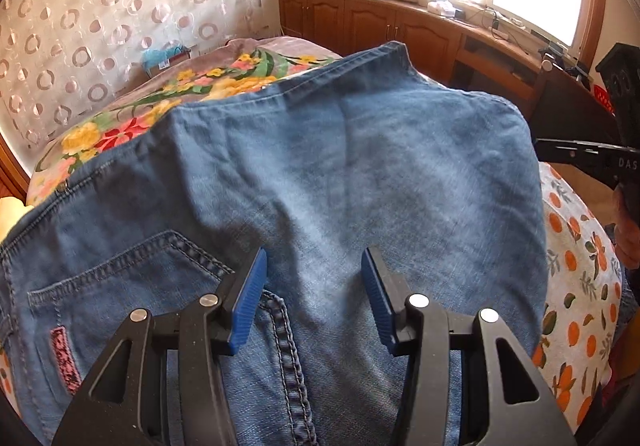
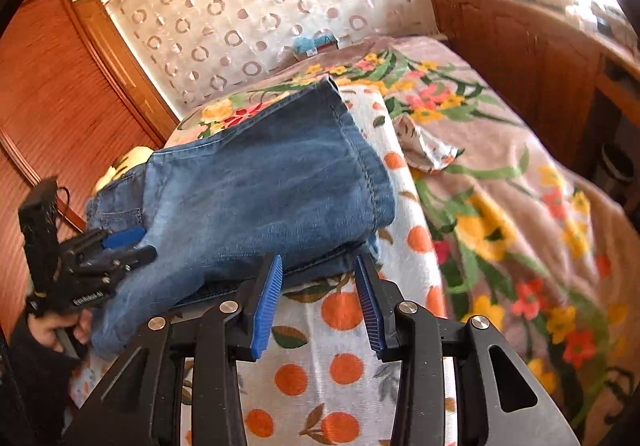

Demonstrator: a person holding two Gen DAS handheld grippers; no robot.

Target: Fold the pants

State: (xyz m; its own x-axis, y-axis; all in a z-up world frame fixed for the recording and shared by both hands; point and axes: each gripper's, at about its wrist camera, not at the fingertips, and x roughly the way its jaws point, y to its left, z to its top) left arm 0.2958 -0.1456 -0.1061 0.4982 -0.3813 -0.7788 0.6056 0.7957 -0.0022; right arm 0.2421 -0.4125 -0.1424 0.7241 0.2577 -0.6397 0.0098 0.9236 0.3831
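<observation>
We see the pants, blue denim jeans faded paler across the broad panels, lying folded on a white cloth printed with oranges that covers the near part of a bed with a flowered blanket. A leg lies doubled over the seat, its stitched hem running along the side towards the blanket. From the left wrist view we make out a back pocket with double stitching, a small dark pink label and a thick double seam. The left gripper hangs over the seat of the jeans with its blue pads spread, nothing between them. The right gripper stands at the near edge of the fold, its pads apart as well, only the orange-printed cloth showing between them.
</observation>
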